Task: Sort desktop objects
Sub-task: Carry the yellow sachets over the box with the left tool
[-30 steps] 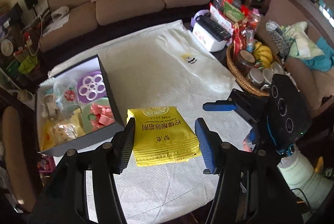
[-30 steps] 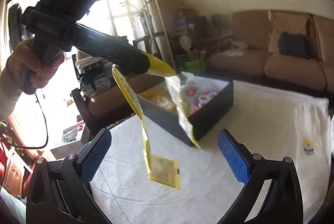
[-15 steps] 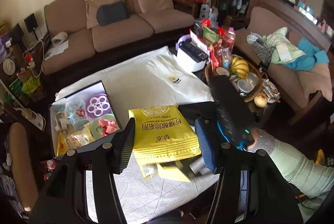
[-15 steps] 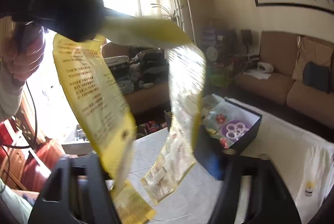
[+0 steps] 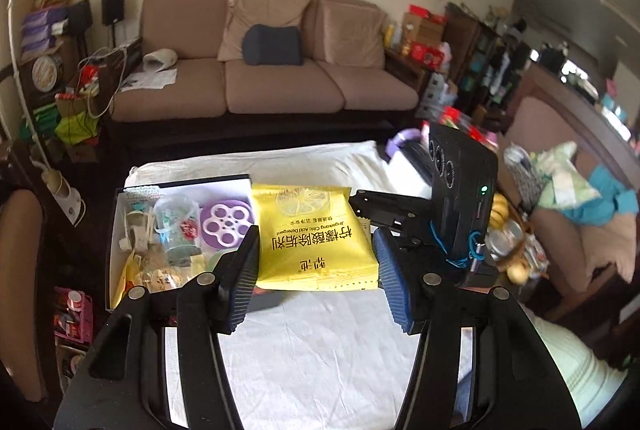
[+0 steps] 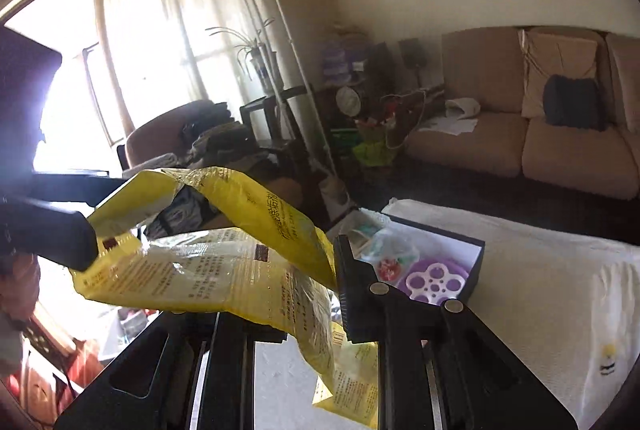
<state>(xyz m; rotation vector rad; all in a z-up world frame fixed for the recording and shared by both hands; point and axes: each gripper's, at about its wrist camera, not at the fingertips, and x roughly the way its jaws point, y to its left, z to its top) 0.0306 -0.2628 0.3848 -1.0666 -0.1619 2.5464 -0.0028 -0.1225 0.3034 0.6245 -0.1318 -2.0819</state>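
Your left gripper (image 5: 316, 266) pinches flat yellow detergent packet (image 5: 316, 230), airborne beside black open box (image 5: 114, 230). Right gripper (image 6: 280, 294) closing on packet's edge. Box mostly filled; packet not yet in.

The yellow packet (image 6: 224, 270) is hiding the right gripper's left finger. The basket (image 5: 516, 250) beside the table is looking blurred.

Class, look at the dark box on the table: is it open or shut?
Open. The box has no lid on, and a purple disc and clear cup show inside.
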